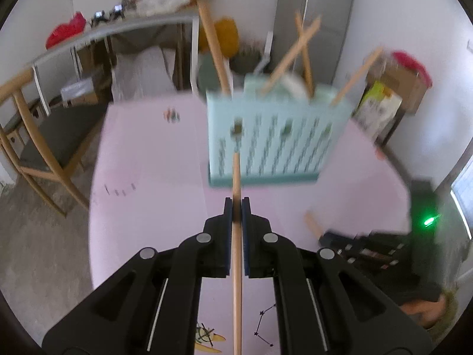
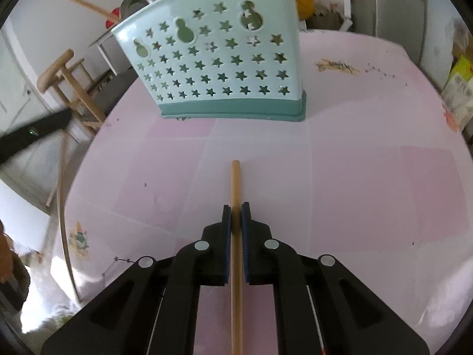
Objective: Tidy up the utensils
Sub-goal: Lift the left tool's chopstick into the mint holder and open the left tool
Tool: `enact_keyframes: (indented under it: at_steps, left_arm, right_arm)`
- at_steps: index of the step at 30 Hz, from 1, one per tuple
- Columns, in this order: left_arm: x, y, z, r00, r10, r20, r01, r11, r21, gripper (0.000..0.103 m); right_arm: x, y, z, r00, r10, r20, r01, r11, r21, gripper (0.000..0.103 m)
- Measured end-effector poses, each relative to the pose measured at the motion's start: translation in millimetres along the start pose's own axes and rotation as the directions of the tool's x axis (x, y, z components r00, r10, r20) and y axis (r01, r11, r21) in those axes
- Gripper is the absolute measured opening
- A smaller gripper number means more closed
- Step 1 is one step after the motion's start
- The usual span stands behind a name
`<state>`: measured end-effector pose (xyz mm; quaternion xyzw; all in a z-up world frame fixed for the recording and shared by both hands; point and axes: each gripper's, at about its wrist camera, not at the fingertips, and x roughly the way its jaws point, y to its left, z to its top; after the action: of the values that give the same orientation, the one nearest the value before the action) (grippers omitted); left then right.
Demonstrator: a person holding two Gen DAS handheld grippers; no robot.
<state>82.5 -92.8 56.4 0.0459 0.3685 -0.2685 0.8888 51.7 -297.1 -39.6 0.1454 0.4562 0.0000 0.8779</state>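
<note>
Pale green utensil holder (image 2: 218, 68) stands upright on pink table (image 2: 354, 177), wooden utensils (image 1: 298, 50) poking from its top. In front of it, left gripper (image 1: 236, 204) clamps a wooden stick (image 1: 236, 177); right gripper (image 2: 235, 210) clamps a wooden handle (image 2: 235, 183).

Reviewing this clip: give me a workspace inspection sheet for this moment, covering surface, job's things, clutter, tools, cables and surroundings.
Surface: pink tablecloth with small printed motifs, mostly bare.
Job's things: pale green utensil holder stands upright on the cloth, star cut-outs in its wall; several wooden handles stick out of its top. One wooden stick in each tool.
Clutter: one loose wooden piece lies on the cloth near the table's edge.
Tools: left tool shut on a wooden stick; right tool shut on another wooden stick.
Cables: nothing seen.
Surroundings: wooden chair, grey shelf with oddments, cardboard boxes, white walls.
</note>
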Motion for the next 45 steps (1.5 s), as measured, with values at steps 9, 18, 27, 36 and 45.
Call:
enact_keyframes:
  at_steps: [9,18,27,36,45]
  left_arm:
    - [-84.9,4.0,57.2,0.963,-0.069,0.262,0.075,0.997,-0.015,0.005]
    - [-127.3,-12.2,123.2,0.888,-0.096,0.45,0.085,0.995,0.044,0.005]
    - [-106.1,-23.5,165.9,0.859,-0.045,0.51,0.021,0.998,0.054,0.005]
    - [-17.8,-6.5,147.2,0.924,0.014,0.382,-0.018,1.0,0.005,0.005]
    - [-27.5,11.2,124.2,0.918,0.002,0.396,0.017,0.999,-0.043,0.031]
  right_arm:
    - [-27.5,-6.4,6.7,0.997,0.054,0.06,-0.056,0.997,0.043,0.007]
    - [-27.6,-7.1,11.5,0.997,0.054,0.06,-0.057,0.997,0.051,0.007]
    - [-27.9,-13.0,14.5,0.997,0.055,0.058,-0.059,0.996,0.067,0.007]
    - [-28.8,-12.5,14.8,0.997,0.053,0.057,-0.056,0.996,0.063,0.007]
    - [-33.8,-9.1,14.1,0.998,0.039,0.058,-0.042,0.998,0.049,0.007]
